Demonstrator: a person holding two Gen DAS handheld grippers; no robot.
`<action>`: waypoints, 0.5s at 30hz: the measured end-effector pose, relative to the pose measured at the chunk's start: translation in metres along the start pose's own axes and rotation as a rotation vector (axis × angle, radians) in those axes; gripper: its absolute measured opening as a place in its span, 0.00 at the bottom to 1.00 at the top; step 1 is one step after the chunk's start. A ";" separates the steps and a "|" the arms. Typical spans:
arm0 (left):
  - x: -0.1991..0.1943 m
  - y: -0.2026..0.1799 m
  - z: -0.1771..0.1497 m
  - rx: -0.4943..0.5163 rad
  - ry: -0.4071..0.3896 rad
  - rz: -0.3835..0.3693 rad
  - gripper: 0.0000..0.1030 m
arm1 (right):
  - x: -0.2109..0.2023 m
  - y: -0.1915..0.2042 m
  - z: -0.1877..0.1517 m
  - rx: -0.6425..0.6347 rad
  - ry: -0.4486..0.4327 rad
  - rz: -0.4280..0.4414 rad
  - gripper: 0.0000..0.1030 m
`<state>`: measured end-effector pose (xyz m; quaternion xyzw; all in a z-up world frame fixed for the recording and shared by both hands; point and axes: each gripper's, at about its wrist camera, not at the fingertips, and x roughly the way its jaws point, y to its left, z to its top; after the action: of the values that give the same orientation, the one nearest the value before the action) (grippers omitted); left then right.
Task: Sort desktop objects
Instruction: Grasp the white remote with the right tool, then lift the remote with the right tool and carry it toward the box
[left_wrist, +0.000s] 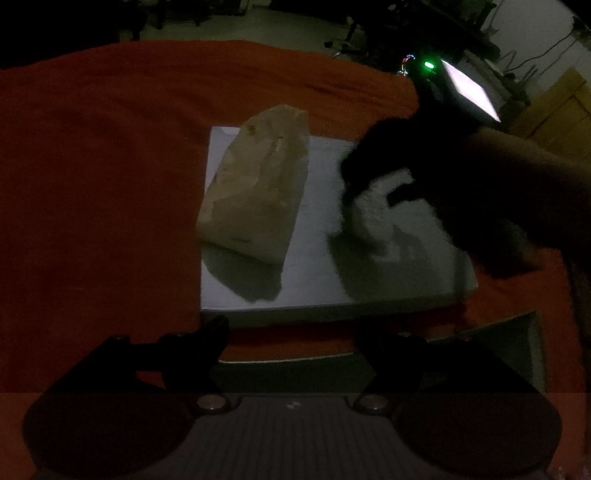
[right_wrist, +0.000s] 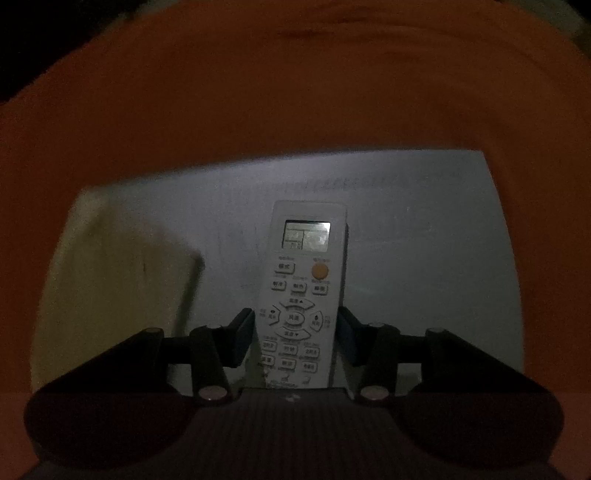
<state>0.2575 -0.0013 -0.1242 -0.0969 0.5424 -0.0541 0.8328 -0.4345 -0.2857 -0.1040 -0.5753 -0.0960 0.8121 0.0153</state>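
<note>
Our right gripper (right_wrist: 297, 332) is clamped on the white push-button remote control (right_wrist: 301, 295) above the white flat board (right_wrist: 424, 240); a tilted release could knock the crumpled translucent bag (left_wrist: 255, 188) beside it. Left gripper (left_wrist: 291, 343) is apart.

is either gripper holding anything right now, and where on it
The right gripper has the white remote between its fingers, gripped by its long sides at the lower, button end. The left gripper is open and holds nothing.
</note>
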 end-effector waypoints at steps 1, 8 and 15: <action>0.001 0.000 0.001 0.002 0.001 0.003 0.70 | -0.002 -0.004 -0.005 -0.046 0.012 0.004 0.49; 0.008 -0.006 0.008 0.026 0.008 0.030 0.70 | -0.014 -0.037 -0.042 -0.342 0.053 0.006 0.49; 0.016 -0.017 0.008 0.053 0.017 0.069 0.70 | -0.024 -0.063 -0.069 -0.355 -0.002 -0.011 0.51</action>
<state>0.2717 -0.0197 -0.1315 -0.0554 0.5510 -0.0407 0.8317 -0.3670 -0.2173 -0.0922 -0.5676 -0.2408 0.7830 -0.0823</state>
